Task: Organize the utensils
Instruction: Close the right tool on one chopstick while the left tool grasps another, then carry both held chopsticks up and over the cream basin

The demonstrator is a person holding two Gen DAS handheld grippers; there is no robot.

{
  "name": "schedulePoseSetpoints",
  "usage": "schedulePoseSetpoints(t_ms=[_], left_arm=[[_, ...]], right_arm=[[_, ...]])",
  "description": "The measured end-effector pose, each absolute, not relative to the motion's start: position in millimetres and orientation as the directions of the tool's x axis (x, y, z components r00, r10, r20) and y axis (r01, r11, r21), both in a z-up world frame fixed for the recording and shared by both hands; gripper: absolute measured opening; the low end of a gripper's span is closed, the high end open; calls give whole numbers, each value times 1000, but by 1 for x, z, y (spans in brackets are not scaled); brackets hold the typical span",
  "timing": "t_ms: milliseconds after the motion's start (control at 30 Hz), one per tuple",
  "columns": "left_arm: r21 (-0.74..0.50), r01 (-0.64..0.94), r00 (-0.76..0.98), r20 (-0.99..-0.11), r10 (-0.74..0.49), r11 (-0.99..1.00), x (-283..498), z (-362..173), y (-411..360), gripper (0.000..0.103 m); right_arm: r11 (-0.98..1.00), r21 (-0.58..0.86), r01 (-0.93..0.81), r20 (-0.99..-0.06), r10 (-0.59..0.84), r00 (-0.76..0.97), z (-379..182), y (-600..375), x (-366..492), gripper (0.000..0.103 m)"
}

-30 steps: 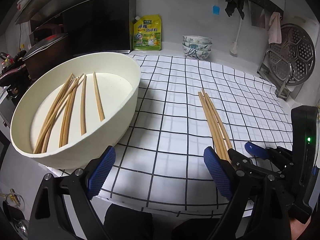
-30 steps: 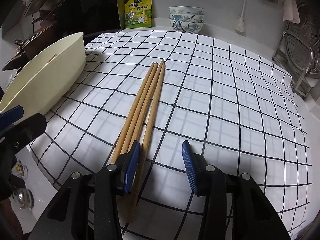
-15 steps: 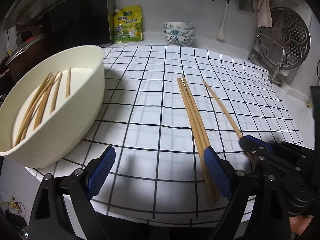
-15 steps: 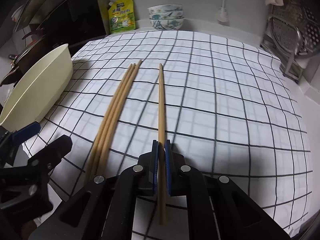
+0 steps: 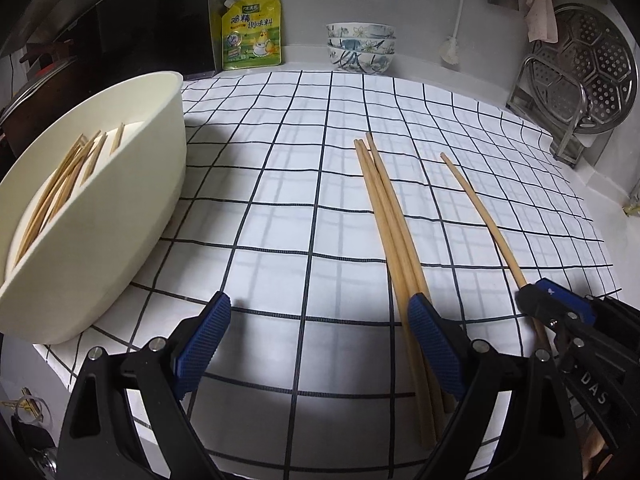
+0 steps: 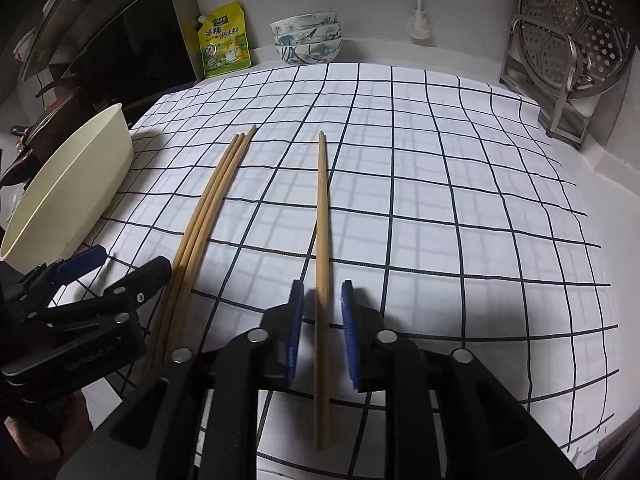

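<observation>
1. One single chopstick (image 6: 322,216) lies on the checked cloth (image 6: 460,200), running from the 6 o'clock edge of the right wrist view up toward 12 o'clock, well apart from the others.
2. Its thick end sits between the blue pads of the right gripper (image 6: 320,320); the jaws stand a little apart with a gap on each side of the stick, so the gripper is open and not pinching it.
3. Three more chopsticks (image 5: 390,224) lie bundled side by side, touching one another, at about 9 o'clock of the single one.
4. The left gripper (image 5: 316,344) hovers low over the cloth with its jaws spread wide, holding nothing; its right pad is just above the near ends of the bundle.
5. A cream basin (image 5: 120,216) sits at 9 o'clock on the bench, on the cloth's edge, with several chopsticks (image 5: 60,184) lying inside.
6. At 12 o'clock, against the wall, stand a yellow seasoning pouch (image 5: 251,32) and stacked patterned bowls (image 5: 360,46).
7. At 2 o'clock a perforated steamer tray (image 5: 588,80) leans in a metal rack (image 5: 560,120).
</observation>
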State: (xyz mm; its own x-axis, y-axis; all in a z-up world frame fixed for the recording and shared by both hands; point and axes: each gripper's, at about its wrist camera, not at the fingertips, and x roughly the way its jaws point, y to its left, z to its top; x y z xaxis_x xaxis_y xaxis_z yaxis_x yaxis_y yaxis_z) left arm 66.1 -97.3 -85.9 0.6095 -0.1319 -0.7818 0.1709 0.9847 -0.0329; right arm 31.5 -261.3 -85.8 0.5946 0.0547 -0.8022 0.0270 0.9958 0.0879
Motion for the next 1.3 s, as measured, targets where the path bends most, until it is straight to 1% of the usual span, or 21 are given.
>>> schedulePoseSetpoints(t_ms=[167, 233, 267, 333, 433, 500, 567, 633, 700, 800, 833, 867, 900, 933, 967, 1167, 1300], left_arm=[[-23, 170, 612, -781, -124, 985, 70, -87, -102, 92], [-14, 162, 610, -785, -111, 987, 72, -89, -103, 95], [-3, 157, 605, -790, -98, 988, 73, -90, -103, 94], [19, 149, 610, -788, -77, 989, 73, -91, -103, 96], [15, 139, 609, -790, -74, 990, 76, -91, -100, 95], [15, 141, 612, -788, -75, 990, 79, -90, -100, 90], [12, 142, 612, -787, -79, 990, 83, -89, -100, 81], [10, 143, 611, -787, -81, 990, 86, -88, -102, 75], [9, 143, 612, -787, -81, 990, 89, -87, -103, 68], [8, 152, 616, -783, -88, 988, 91, -86, -106, 55], [7, 159, 617, -782, -94, 987, 91, -85, -107, 46], [8, 163, 618, -781, -96, 987, 91, -85, -108, 36], [14, 166, 620, -779, -93, 986, 90, -85, -109, 31], [6, 173, 617, -780, -104, 985, 90, -84, -110, 19], [-7, 183, 612, -781, -120, 983, 90, -84, -110, 8], [-40, 200, 600, -785, -155, 979, 83, -82, -108, 7], [-38, 210, 623, -765, -164, 977, 75, -71, -106, 7]], right_arm=[[995, 93, 38, -801, 52, 596, -86, -263, 34, 20], [995, 91, 39, -800, 50, 598, -87, -262, 35, 20], [995, 89, 39, -799, 48, 599, -87, -261, 35, 20], [996, 85, 41, -798, 44, 602, -86, -261, 36, 21], [996, 79, 45, -800, 36, 599, -87, -261, 40, 21], [997, 65, 47, -805, 24, 593, -88, -260, 44, 21], [998, 42, 50, -806, 5, 592, -88, -258, 49, 21], [999, 26, 48, -806, -8, 592, -89, -256, 54, 22], [999, 2, 42, -805, -24, 593, -90, -253, 58, 25], [999, -32, 27, -799, -42, 600, -90, -246, 62, 25], [999, -32, 23, -795, -40, 605, -90, -245, 63, 24], [999, -33, 19, -794, -37, 607, -91, -244, 63, 21], [1000, -28, 9, -792, -28, 609, -90, -243, 63, 11], [1000, -30, 8, -791, -29, 611, -90, -243, 62, 6], [999, -33, 8, -790, -31, 612, -90, -243, 62, 6], [997, 67, 24, -782, 38, 623, -87, -256, 59, 6], [994, 103, 25, -762, 63, 645, -78, -259, 54, 6]])
